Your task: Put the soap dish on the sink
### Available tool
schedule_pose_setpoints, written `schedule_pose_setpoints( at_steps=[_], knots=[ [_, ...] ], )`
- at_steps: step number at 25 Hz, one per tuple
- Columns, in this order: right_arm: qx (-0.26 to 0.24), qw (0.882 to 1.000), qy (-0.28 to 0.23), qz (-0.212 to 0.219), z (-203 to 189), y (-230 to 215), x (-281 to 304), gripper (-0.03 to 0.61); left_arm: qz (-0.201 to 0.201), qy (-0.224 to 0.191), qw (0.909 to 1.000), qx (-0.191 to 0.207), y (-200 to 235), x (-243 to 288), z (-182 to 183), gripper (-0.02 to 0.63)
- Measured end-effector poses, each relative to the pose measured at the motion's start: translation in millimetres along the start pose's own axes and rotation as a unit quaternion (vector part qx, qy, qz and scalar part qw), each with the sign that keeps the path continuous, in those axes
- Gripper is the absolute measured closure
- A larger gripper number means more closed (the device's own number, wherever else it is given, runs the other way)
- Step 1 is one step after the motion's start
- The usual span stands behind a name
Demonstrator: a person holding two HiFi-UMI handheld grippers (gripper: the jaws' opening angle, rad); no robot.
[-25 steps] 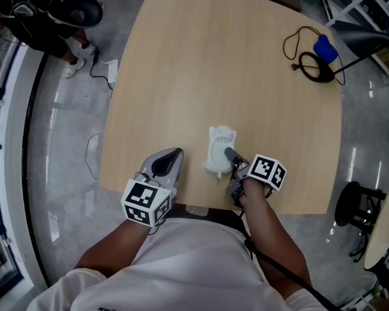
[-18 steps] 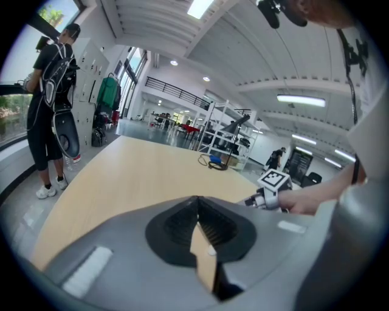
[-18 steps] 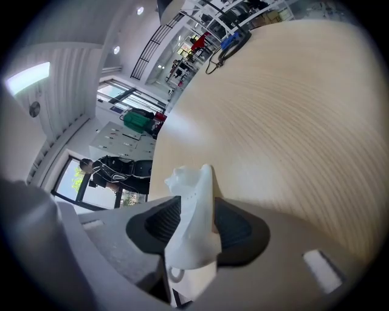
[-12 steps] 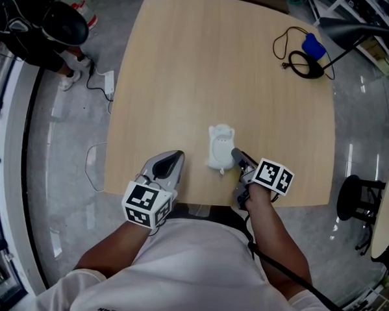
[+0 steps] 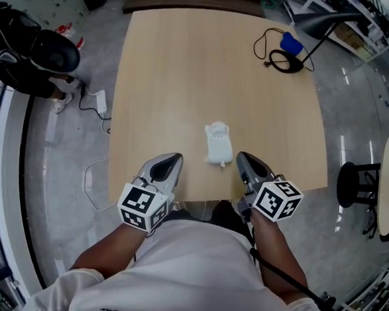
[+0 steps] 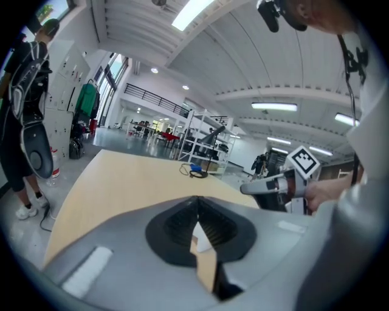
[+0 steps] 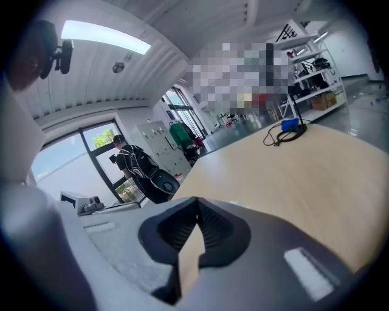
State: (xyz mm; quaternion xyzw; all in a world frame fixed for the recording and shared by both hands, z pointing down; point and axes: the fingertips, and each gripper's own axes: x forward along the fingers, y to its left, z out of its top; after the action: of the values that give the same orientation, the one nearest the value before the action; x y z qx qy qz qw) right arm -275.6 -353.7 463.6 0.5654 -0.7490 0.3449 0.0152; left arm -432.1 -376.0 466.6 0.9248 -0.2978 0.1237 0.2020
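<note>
Right claw (image 5: 244, 159) first: the jaws have just snapped closed and the right gripper view shows them pressed tip to tip with nothing between them, so it's got hold of nothing. It sits above the near edge of the wooden table (image 5: 186, 73), pointing away from me and angled a bit downward, with its marker cube (image 5: 277, 199) back by my wrist.

Left claw (image 5: 173, 158) is the same story. Its jaws are together at the tip and it's carrying nothing. It hangs over the near edge too, a little to the left, with its own cube (image 5: 140, 206) close to my body. From the left gripper view I can see the right claw off to the side with my hand behind it.

The soap dish (image 5: 217, 145) is the small white thing lying flat on the table between the two claw tips and slightly ahead of them. It's nearer the right claw, just beside that tip, but there's a sliver of bare wood showing between them, so neither claw touches it.

Further out, the far right corner of the table has a coiled black cable (image 5: 282, 59) with a blue thing (image 5: 291, 43) next to it. Off the table, a black stool (image 5: 354, 186) stands on the shiny grey floor to my right, and a person in dark clothes (image 5: 30, 58) stands over on the left, well away from the table.
</note>
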Motion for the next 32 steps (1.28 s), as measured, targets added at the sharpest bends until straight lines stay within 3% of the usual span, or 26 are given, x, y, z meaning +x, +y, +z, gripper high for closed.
schedule_pose_setpoints(
  at_steps=[7, 10, 14, 16, 25, 32],
  knots=[
    [-0.016, 0.999, -0.025, 0.03, 6.1, 16.6, -32.7, 0.577, -0.005, -0.018, 0.9997, 0.013, -21.8, -0.3, 6.4, 0.606],
    [-0.001, 0.998, -0.029, 0.058, 9.3, 14.0, -42.3, 0.577, 0.004, -0.028, 0.9995, 0.011, -32.5, 1.7, 9.5, 0.605],
    [0.023, 0.994, -0.021, 0.1, 13.2, 9.3, -57.6, 0.577, 0.023, -0.044, 0.9964, -0.069, -43.6, 4.3, 12.3, 0.604],
    [0.015, 0.993, -0.018, 0.116, 16.3, 7.2, -66.9, 0.577, 0.039, -0.054, 0.9939, -0.088, -50.7, 3.1, 12.9, 0.605],
    [-0.018, 0.985, 0.002, 0.174, 18.0, -9.6, -110.4, 0.577, 0.1, -0.081, 0.9899, -0.06, -102.4, 1.8, 7.9, 0.604],
    [0.001, 0.982, 0.004, 0.19, 15.8, -37.4, -135.1, 0.577, 0.114, -0.083, 0.9889, -0.048, -142.5, 10.4, 3.0, 0.606]
  ],
)
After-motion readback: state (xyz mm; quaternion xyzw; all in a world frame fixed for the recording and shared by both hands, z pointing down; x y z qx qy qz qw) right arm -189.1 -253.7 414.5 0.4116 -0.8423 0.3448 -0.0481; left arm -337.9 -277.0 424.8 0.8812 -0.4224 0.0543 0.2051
